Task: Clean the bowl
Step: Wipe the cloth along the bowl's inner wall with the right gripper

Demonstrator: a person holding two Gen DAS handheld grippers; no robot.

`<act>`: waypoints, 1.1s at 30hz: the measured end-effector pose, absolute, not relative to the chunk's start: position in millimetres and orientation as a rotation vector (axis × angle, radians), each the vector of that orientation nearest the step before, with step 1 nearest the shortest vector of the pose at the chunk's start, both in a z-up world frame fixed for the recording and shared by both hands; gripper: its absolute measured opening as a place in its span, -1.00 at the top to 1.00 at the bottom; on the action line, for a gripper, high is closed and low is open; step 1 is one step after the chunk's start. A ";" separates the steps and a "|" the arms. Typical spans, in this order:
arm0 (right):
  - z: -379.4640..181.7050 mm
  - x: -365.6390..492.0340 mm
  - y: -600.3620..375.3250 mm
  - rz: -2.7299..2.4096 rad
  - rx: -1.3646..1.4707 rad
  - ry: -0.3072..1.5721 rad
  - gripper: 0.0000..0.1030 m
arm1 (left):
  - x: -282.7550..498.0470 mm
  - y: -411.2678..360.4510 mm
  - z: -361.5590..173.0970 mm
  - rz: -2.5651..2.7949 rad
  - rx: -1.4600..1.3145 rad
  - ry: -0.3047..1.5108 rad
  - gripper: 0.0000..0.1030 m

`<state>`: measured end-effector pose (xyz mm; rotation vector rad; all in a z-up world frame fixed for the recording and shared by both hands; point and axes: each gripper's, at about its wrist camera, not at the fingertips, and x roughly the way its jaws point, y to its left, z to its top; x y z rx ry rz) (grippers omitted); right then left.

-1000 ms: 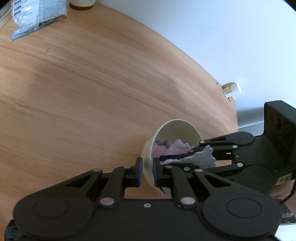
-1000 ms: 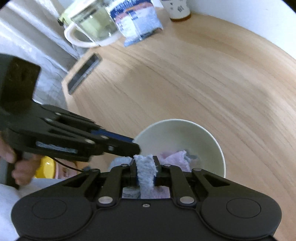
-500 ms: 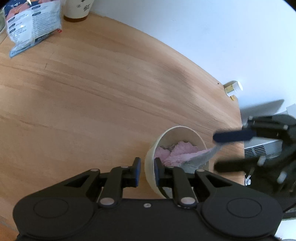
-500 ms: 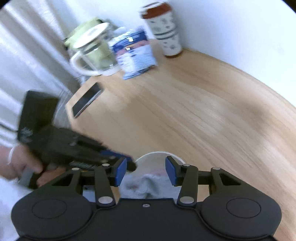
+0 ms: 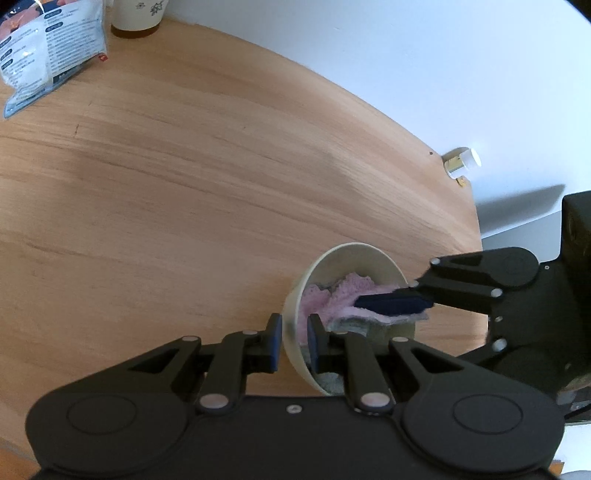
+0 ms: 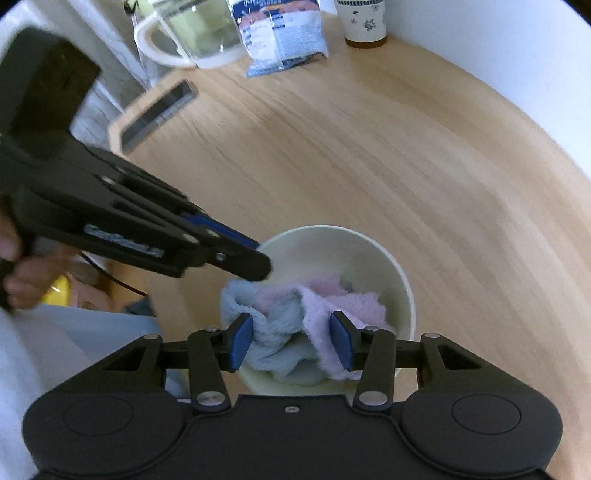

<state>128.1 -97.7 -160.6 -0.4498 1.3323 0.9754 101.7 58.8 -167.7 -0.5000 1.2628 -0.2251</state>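
A cream bowl (image 5: 354, 251) (image 6: 332, 251) stands on the wooden table near its right edge. My left gripper (image 5: 294, 343) (image 6: 255, 260) is shut on the bowl's near rim, one pad inside and one outside. A crumpled pink and pale blue cloth (image 5: 332, 299) (image 6: 284, 321) fills the bowl and spills over its near rim. My right gripper (image 6: 291, 339) stands open low over the bowl, with the bunched cloth between its blue pads. In the left wrist view one of its fingers (image 5: 391, 303) lies across the pink cloth.
At the table's far side are a snack bag (image 5: 44, 66) (image 6: 280, 37), a paper cup (image 5: 136, 14) (image 6: 365, 22), a glass jug (image 6: 192, 33) and a dark phone (image 6: 159, 114). A small white-capped bottle (image 5: 461, 164) sits at the right edge. A hand (image 6: 14, 280) holds the left gripper.
My right gripper let go of the cloth, its jaws spread, it lifted away, then came back down around the cloth in the bowl. The left gripper kept its hold on the rim.
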 end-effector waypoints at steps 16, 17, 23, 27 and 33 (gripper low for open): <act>-183.7 103.9 -80.7 1.107 -0.848 1.137 0.17 | 106.8 55.5 -173.5 -0.218 -0.472 1.297 0.74; -183.7 104.8 -80.9 1.109 -0.851 1.140 0.18 | 107.0 54.8 -173.5 -0.221 -0.468 1.295 0.74; -184.4 101.9 -80.4 1.102 -0.891 1.119 0.28 | 107.4 49.2 -175.5 -0.246 -0.431 1.302 0.74; -185.5 100.4 -78.2 1.061 -0.888 1.113 0.36 | 105.4 50.4 -170.8 -0.279 -0.397 1.299 0.73; -183.7 91.5 -73.3 0.986 -0.894 1.079 0.47 | 104.8 52.2 -168.3 -0.282 -0.409 1.286 0.73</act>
